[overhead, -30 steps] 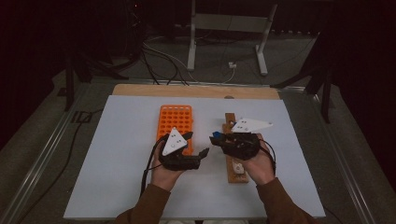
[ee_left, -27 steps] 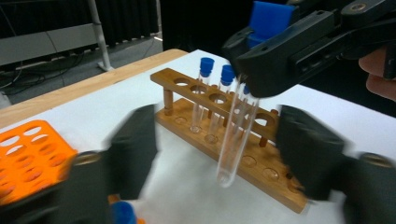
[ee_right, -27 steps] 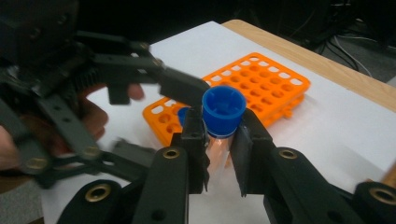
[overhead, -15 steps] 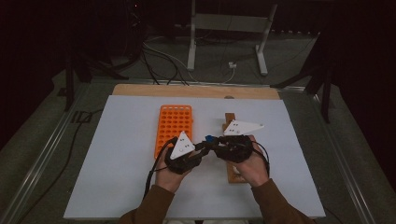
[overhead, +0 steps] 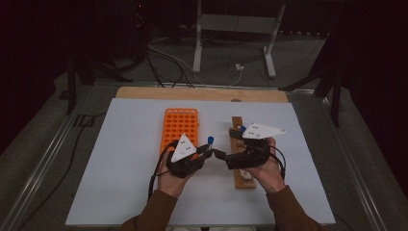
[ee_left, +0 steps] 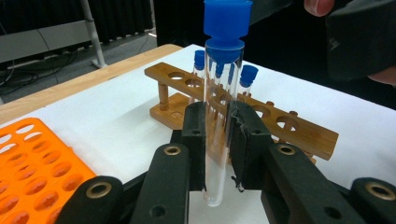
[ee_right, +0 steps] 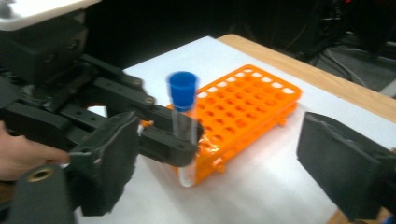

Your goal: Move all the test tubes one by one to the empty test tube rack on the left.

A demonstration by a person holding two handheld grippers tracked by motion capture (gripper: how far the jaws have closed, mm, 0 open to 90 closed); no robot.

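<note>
Handover of a clear glass test tube with a blue stopper (overhead: 210,142) is what the high view suggests: the tube stands upright between the two hands, above the white counter (overhead: 120,159) near its near edge, between the orange plastic tube rack (overhead: 180,126) and the wooden test-tube rack (overhead: 237,159). The left gripper (overhead: 206,153) reaches in from the orange rack's side and the right gripper (overhead: 219,155) from the wooden rack's side, their tips facing one another just beside the tube, which fits a pass from one hand to the other. In the left gripper view, the two black fingers (ee_left: 194,140) are clamped on the glass (ee_left: 219,116) about midway down, leaving the stopper and the rounded bottom free; a low grip like that keeps the tube vertical and leaves its lower end clear for a hole. Behind it the wooden rack (ee_left: 299,133) holds more blue-stoppered tubes (ee_left: 247,77) upright, the likely source. In the right gripper view, that gripper's own fingers (ee_right: 107,154) stand wide apart with nothing pressed between them, having just been opening, while the left gripper (ee_right: 154,135) grips the tube (ee_right: 183,116) in front of the orange rack (ee_right: 247,112). Judging from this, the right hand has let go so the left can carry the tube to the orange rack beside it.
</note>
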